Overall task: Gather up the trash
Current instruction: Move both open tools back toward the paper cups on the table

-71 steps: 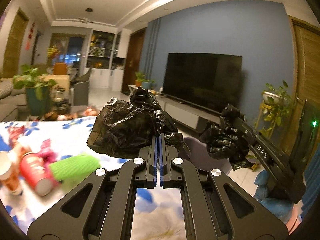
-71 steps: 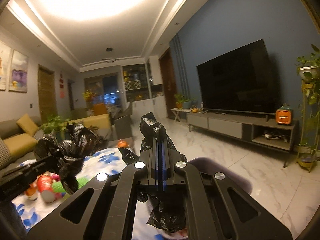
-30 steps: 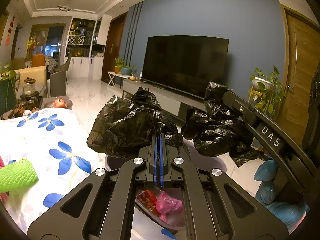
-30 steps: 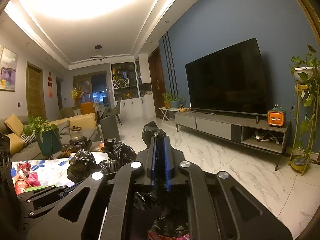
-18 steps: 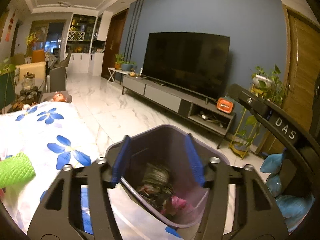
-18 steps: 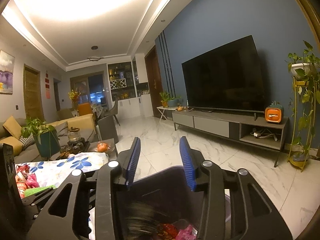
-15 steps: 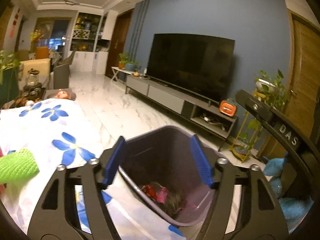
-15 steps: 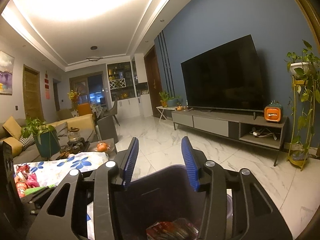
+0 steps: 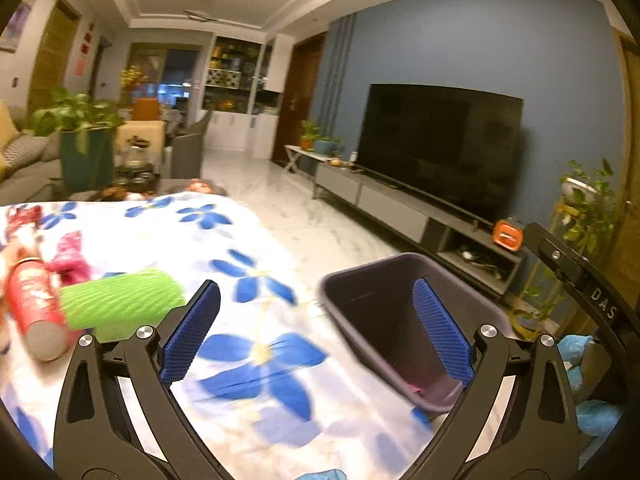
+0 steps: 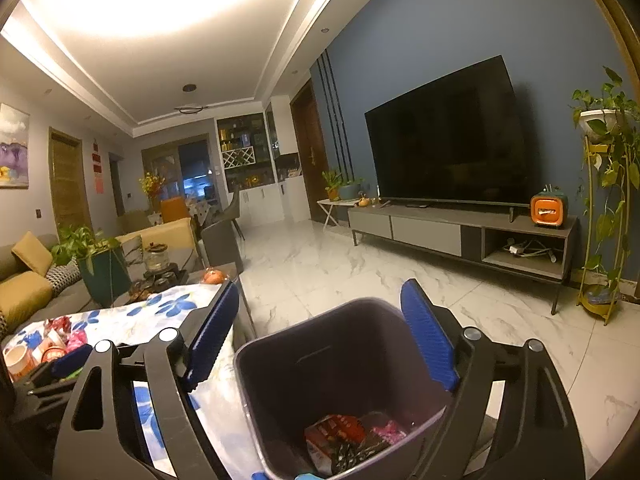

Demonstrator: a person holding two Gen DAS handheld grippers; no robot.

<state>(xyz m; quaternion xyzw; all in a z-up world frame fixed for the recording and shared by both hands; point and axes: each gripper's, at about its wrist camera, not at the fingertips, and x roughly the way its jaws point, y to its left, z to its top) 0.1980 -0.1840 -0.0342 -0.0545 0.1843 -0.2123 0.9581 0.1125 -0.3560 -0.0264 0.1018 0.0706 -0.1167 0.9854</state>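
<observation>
A dark purple trash bin (image 10: 340, 364) stands on the floor at the table's edge. Inside it lie a red wrapper (image 10: 335, 432), a pink wrapper (image 10: 389, 428) and crumpled black plastic (image 10: 354, 453). My right gripper (image 10: 320, 340) hangs open just above the bin's mouth, empty. My left gripper (image 9: 316, 332) is open and empty too, over the table edge with the bin (image 9: 372, 312) to its right. On the floral tablecloth (image 9: 256, 352) to the left lie a green foam net (image 9: 120, 304), a red cup (image 9: 32, 312) on its side and a pink wrapper (image 9: 70, 258).
The right gripper's body (image 9: 580, 280) and a blue-gloved hand (image 9: 576, 350) fill the left wrist view's right edge. A TV stand (image 10: 460, 236) lines the blue wall, a plant stand (image 10: 608, 216) sits far right, and marble floor (image 10: 360, 276) lies between.
Both grippers opened and let go of the black plastic bag, which dropped into the bin. The left gripper then swung left, bringing the table's trash into its view.
</observation>
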